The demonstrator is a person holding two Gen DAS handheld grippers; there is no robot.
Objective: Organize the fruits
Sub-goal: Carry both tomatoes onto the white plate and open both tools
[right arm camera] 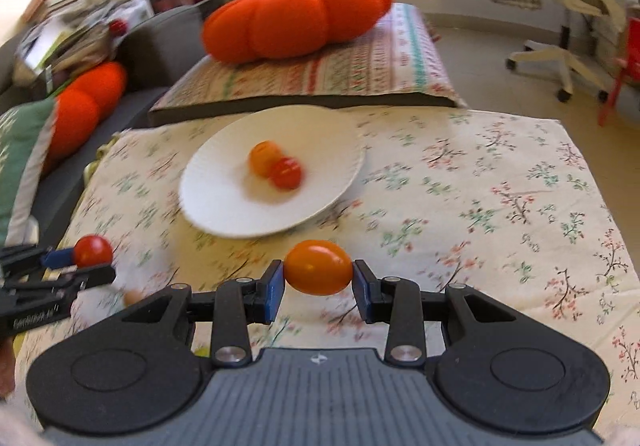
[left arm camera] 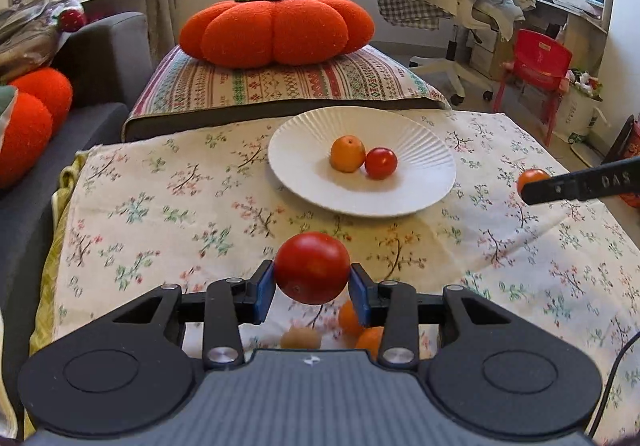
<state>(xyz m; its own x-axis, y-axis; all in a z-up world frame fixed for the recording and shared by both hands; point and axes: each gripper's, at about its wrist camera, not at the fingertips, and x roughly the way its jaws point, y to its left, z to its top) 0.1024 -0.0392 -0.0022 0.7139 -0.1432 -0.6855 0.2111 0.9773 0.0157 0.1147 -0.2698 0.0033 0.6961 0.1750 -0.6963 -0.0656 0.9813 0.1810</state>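
Carrying fruit to the plate (left arm camera: 304, 182).
Left claw (left arm camera: 311, 282) grips a red tomato (left arm camera: 312, 266), right claw (right arm camera: 319, 285) an orange one (right arm camera: 319, 267); next, release over plate.

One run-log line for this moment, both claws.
left claw: shut on red tomato | right claw: shut on orange tomato | white plate: two fruits | cloth: three fruits left
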